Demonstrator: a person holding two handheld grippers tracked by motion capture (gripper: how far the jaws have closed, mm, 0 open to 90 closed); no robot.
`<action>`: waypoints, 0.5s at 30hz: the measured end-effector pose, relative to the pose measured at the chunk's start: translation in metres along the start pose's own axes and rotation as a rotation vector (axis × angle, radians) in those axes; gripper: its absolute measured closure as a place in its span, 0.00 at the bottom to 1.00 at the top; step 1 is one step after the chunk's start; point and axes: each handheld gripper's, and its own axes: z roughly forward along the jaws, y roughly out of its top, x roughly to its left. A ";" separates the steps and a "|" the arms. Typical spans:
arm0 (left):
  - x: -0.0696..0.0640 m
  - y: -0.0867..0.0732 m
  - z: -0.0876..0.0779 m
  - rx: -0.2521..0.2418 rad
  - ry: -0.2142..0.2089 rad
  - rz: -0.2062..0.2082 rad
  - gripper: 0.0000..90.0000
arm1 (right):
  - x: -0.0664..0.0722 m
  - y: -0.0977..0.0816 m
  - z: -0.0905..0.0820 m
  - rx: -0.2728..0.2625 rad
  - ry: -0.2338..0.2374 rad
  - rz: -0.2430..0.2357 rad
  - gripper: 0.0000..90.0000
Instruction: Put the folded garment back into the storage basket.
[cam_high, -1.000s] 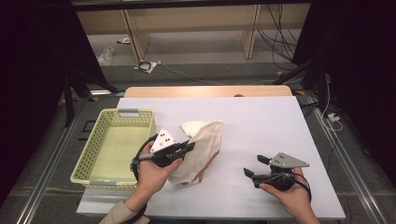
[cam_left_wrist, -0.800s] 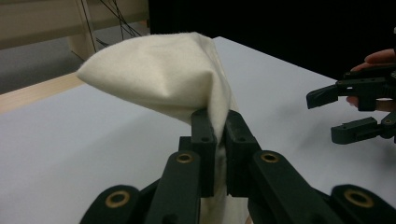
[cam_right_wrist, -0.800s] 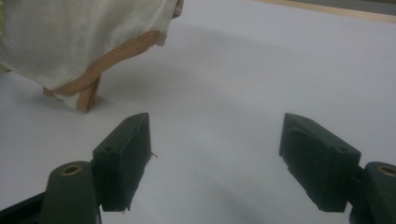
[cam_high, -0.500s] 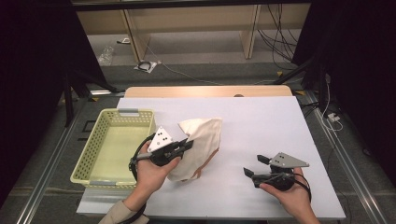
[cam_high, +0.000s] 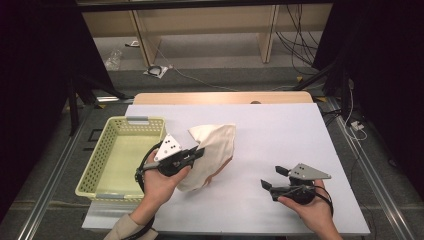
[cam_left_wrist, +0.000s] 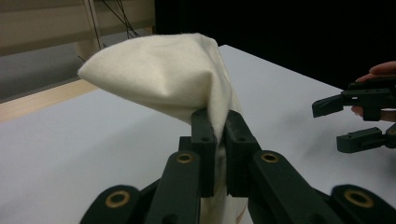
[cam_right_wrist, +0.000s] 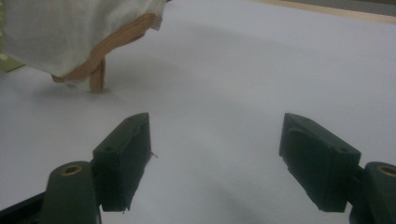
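cream cloth (cam_left_wrist: 159, 79) — tan-edged, bunched — pinched by left gripper (cam_left_wrist: 217, 126); right gripper (cam_right_wrist: 215, 140) gapes.

The high view is looking forward and down from above the person's side, taking in the whole table (cam_high: 280, 130), with the basket (cam_high: 120, 150) at 9 o'clock and the floor beyond at 12 o'clock. The left gripper view is riding very near its own jaws, facing along them over the cloth (cam_left_wrist: 163, 79) toward the right gripper (cam_left_wrist: 359, 116) at 3 o'clock. The right gripper view is sitting low and close to the tabletop, facing across it, with the cloth (cam_right_wrist: 70, 32) at 11 o'clock. All three are sharing the cloth and the white tabletop.
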 end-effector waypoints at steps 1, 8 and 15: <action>0.000 0.000 0.000 -0.001 0.001 0.000 0.93 | 0.000 0.000 0.000 0.000 0.000 0.000 0.29; 0.002 0.002 -0.003 -0.008 0.004 -0.002 0.93 | 0.000 0.000 0.000 -0.001 0.000 -0.001 0.29; 0.005 0.004 -0.005 -0.017 0.012 -0.005 0.93 | 0.000 0.000 0.001 -0.010 0.001 0.001 0.29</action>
